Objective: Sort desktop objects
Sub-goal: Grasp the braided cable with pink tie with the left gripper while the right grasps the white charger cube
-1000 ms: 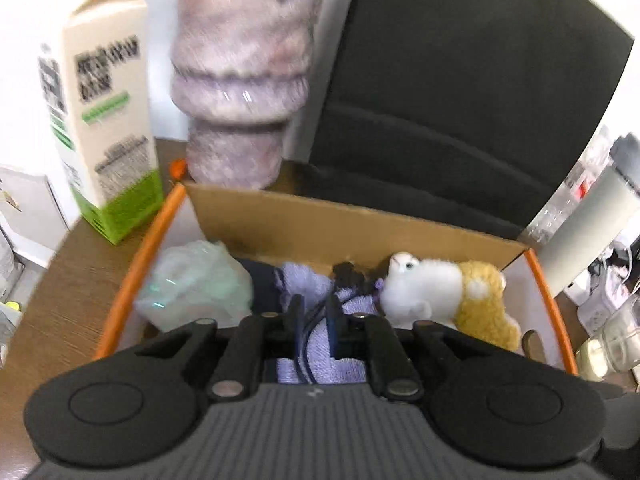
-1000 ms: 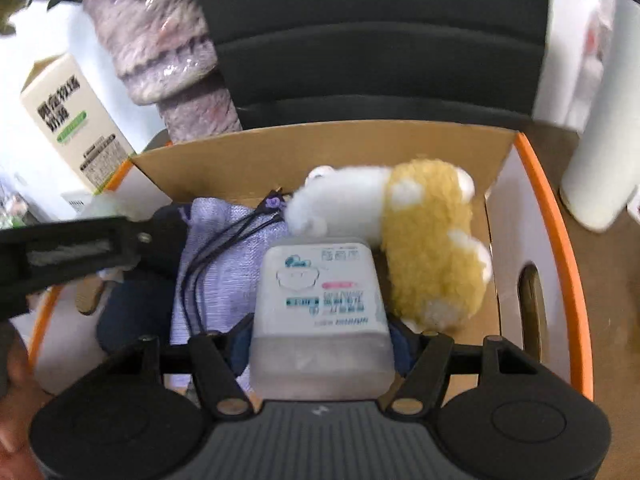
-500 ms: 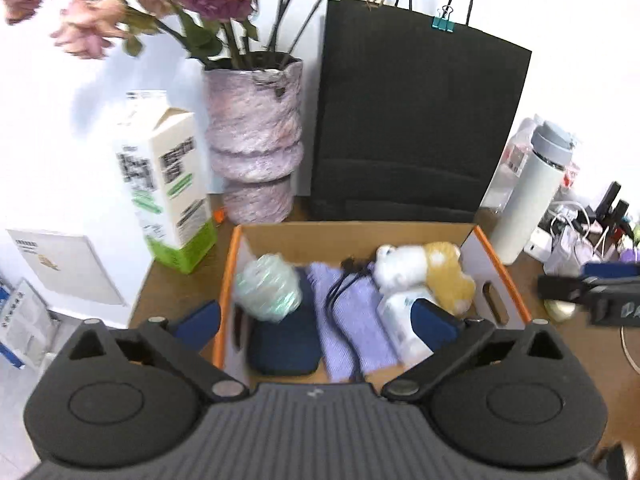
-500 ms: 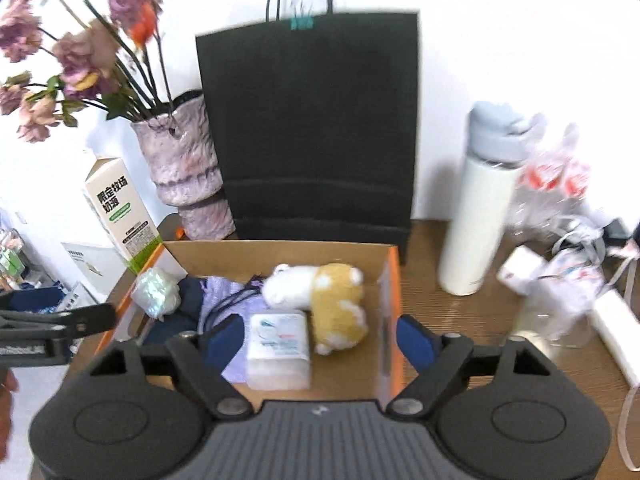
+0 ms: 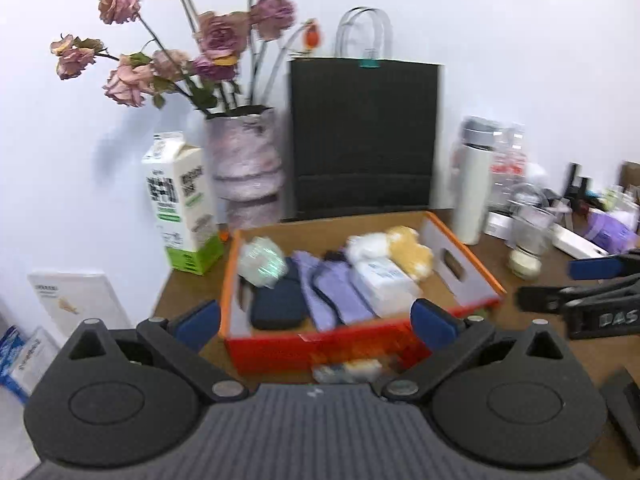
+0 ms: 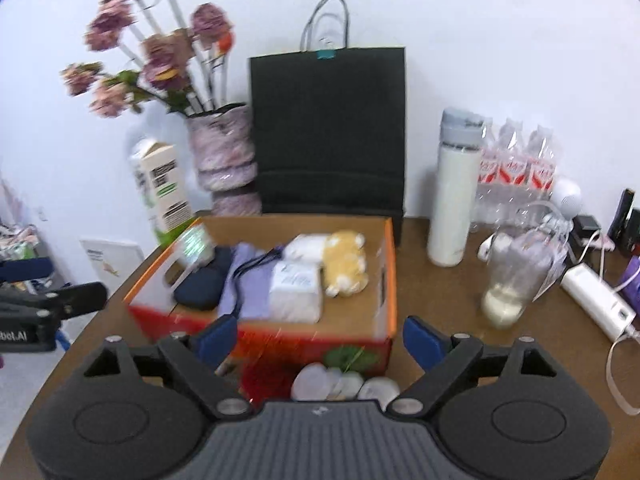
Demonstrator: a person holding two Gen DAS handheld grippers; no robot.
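Note:
An orange-rimmed cardboard box point(image 5: 464, 268) point(image 6: 388, 276) stands on the brown desk. Inside lie a green-white crumpled bag point(image 5: 262, 261), a dark blue case point(image 5: 276, 306) point(image 6: 200, 286), a lilac pouch with black cord point(image 5: 334, 294) point(image 6: 248, 284), a white tissue pack point(image 5: 382, 280) point(image 6: 296, 290) and a white-and-yellow plush toy point(image 5: 400, 246) point(image 6: 340, 260). My left gripper point(image 5: 318, 320) is open and empty, in front of the box. My right gripper point(image 6: 320, 334) is open and empty, also in front of the box and above it.
Behind the box stand a milk carton point(image 5: 180, 204), a vase of dried roses point(image 5: 244, 160), a black paper bag point(image 6: 328, 132) and a white bottle point(image 6: 454, 188). At the right are a glass jar point(image 6: 512, 280), water bottles point(image 6: 516, 168) and a power strip point(image 6: 596, 300). Small white items point(image 6: 344, 384) lie before the box.
Both grippers opened, let go of the cord pouch and the tissue pack inside the box, then pulled back and up away from the box. The view now takes in the whole desk.

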